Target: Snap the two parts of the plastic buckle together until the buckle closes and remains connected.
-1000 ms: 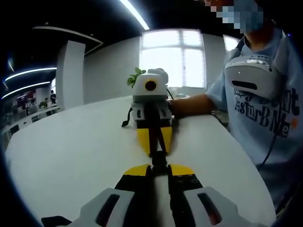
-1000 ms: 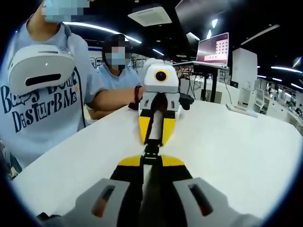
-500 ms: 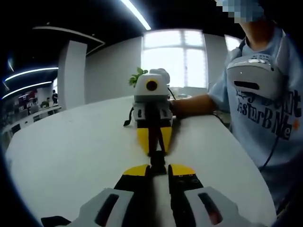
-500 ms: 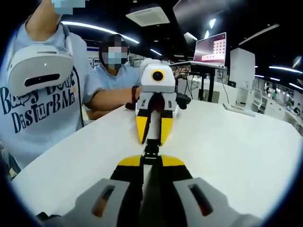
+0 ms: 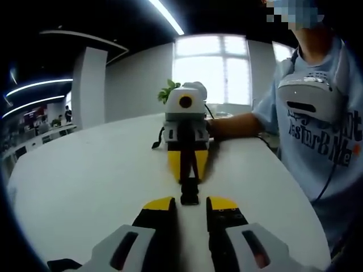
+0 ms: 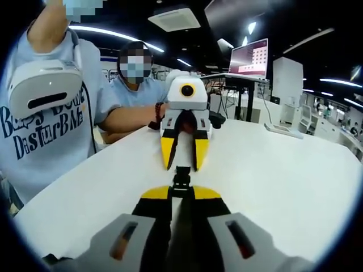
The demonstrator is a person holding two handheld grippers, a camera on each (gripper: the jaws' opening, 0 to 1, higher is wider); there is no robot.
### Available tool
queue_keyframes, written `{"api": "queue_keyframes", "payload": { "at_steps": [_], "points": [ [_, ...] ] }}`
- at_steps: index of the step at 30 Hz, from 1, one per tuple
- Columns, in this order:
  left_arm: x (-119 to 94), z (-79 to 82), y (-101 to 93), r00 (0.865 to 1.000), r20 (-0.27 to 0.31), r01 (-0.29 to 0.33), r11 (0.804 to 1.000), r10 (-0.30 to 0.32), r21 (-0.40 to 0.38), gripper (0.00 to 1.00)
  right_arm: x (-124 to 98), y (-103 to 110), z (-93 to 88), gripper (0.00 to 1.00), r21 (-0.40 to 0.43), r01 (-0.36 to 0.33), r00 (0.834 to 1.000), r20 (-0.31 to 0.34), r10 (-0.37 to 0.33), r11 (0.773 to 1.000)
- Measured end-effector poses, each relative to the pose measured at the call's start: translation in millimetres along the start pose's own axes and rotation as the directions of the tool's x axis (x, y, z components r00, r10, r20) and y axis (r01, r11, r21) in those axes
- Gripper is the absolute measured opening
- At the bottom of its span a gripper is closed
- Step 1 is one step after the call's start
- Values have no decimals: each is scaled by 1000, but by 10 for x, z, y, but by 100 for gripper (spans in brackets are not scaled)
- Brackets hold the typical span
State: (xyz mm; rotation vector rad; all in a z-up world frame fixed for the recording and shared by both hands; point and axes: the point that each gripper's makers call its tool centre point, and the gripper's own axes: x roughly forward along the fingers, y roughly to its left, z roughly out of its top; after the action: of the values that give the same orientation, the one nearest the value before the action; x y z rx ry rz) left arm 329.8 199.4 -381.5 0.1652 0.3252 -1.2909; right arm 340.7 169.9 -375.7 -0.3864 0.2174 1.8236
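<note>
1. The left tool (image 5: 189,205) has its yellow-tipped jaws spread, with a clear gap between them; the black buckle (image 5: 189,191) sits just past their tips and they do not touch it.
2. The right tool (image 6: 181,192) has its jaws pressed together, pinching its end of the buckle (image 6: 181,177), which juts forward from the tips.
3. Each view shows the other tool head-on across the buckle: the right one (image 5: 189,164) pinching the far end, the left one (image 6: 182,154) with jaws parted around the gap.
4. The buckle is held just above the white table (image 5: 85,181), roughly mid-table, away from its edges.
5. My judgement: it reads as one joined black piece, so the snap looks done. Left to confirm is that it holds together with the right tool alone gripping it; the seam itself is too small to tell.
6. A person in a light blue shirt (image 6: 39,130) stands at the table's edge.
</note>
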Motion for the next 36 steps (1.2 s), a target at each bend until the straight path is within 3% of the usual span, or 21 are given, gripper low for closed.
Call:
{"api": "queue_keyframes", "payload": {
  "at_steps": [11, 20, 36],
  "points": [
    [-4, -2, 10, 1000, 3, -15, 1000, 15, -2, 20, -11, -4, -14, 12, 6, 11, 1000, -2, -11, 1000],
    [6, 4, 42, 1000, 5, -17, 1000, 17, 3, 12, 0, -19, -12, 13, 8, 3, 1000, 1, -3, 1000],
    [28, 7, 41, 1000, 3, -10, 1000, 10, 6, 11, -20, -14, -24, 13, 25, -7, 1000, -3, 7, 1000]
  ]
}}
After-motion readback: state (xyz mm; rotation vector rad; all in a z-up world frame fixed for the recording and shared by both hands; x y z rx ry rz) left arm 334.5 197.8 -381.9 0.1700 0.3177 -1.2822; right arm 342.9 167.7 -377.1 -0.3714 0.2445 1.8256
